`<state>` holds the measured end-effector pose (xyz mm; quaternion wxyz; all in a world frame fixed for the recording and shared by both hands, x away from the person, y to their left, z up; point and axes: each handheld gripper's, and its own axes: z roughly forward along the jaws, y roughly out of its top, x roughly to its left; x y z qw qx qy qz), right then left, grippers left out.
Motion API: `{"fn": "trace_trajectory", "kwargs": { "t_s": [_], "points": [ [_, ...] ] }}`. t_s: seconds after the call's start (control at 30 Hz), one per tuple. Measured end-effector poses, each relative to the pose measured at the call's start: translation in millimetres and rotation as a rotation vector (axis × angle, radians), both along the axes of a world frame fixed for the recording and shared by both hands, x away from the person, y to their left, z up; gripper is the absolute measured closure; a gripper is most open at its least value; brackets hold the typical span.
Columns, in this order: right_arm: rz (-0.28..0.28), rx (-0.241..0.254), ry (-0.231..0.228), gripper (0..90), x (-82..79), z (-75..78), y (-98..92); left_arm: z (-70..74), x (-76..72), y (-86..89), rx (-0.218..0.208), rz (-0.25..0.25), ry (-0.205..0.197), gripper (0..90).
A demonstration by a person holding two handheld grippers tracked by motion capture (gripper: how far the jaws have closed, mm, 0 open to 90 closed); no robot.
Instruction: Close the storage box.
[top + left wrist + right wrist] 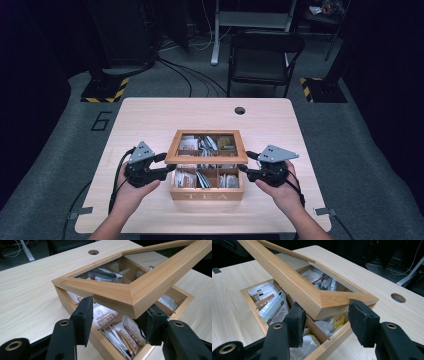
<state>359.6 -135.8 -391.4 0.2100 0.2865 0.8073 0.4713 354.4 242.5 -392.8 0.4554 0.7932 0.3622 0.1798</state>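
Tea box (pixel 206 194) sits near-centre on the table (pixel 150 120); its lid (pixel 206 159) is tilted up. Left gripper (pixel 162 165) and right gripper (pixel 246 162) each straddle 1 near lid corner, jaws parted, contact unclear. Lid looks stiff, light, glazed and fragile: hold the wooden frame.

We hold our left tool (pixel 162 165) at 9 o'clock and our right tool (pixel 246 164) at 3 o'clock, forearms entering from 6 o'clock. Both tools point inward toward each other. Each tool's jaws stand parted, one above and one below a lid corner.
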Motion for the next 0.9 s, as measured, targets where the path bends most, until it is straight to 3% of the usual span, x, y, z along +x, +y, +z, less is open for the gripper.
{"fn": "trace_trajectory", "kwargs": {
  "t_s": [0.4,0.9],
  "points": [
    [-0.012,0.016,0.050,44.8,-6.8,-20.2,0.0,-19.4,-9.7,0.3,0.010,-0.008,0.019,48.1],
    [-0.032,0.034,0.111,45.0,-17.2,-39.6,0.5,-37.4,-18.9,-0.4,-0.015,-0.034,0.062,48.3]
  ]
}}
